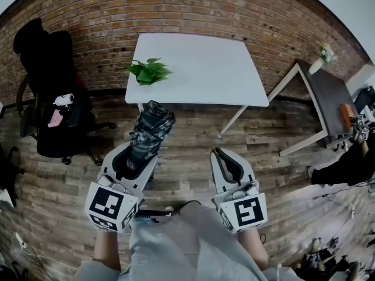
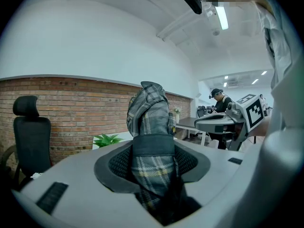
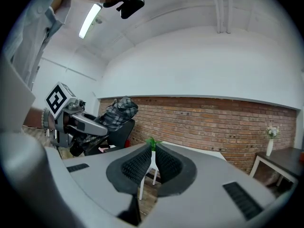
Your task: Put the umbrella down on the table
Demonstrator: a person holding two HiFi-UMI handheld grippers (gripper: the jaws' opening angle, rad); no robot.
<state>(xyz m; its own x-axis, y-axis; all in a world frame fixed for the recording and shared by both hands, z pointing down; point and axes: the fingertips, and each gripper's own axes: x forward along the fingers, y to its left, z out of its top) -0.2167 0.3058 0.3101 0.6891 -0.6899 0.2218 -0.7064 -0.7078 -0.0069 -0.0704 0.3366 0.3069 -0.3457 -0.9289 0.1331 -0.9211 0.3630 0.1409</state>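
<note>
We grip: folded grey plaid umbrella (image 1: pixel 151 127), dark band (image 2: pixel 152 148) round it, clamped between left fingers (image 2: pixel 71 175) | right fingers (image 3: pixel 135 167): drawn together, empty | white surface (image 1: pixel 193 69): ahead of both

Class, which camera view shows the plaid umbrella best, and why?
The left gripper view: the umbrella fills the centre, clamped between the jaws of the left gripper. The head view shows it smaller, from above; the right gripper view, only distantly at left.
</note>
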